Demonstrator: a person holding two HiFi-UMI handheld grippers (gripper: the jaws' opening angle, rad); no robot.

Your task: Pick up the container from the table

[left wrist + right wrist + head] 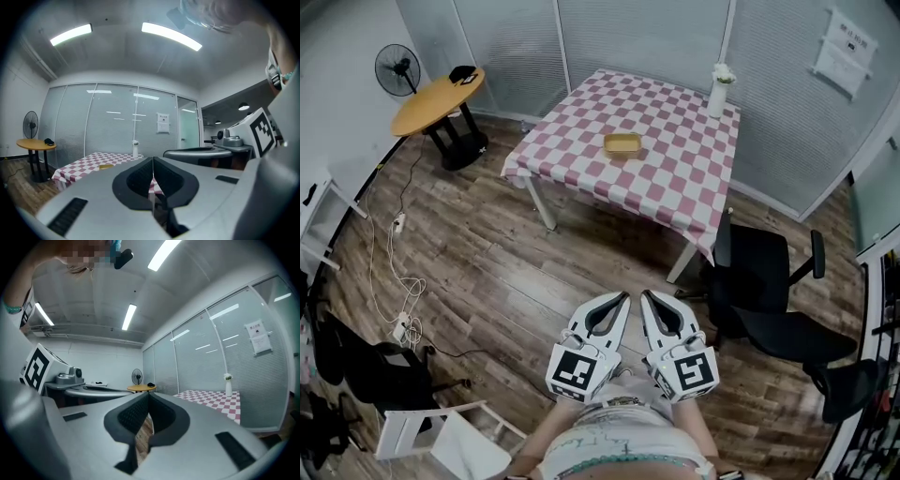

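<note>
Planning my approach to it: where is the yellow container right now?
In the head view, the container sits near the middle of the checked table, left of and nearer than the white vase.

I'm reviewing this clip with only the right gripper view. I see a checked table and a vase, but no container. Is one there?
Observer: Yes. The head view shows a yellow container near the middle of the checked table, apart from the vase.
Operator: Is the left gripper carrying anything?
Observer: No. The left gripper has its fingers together, with nothing between them.
Operator: Is anything in the way of the approach?
Observer: A black office chair stands by the table's near right corner.
</note>
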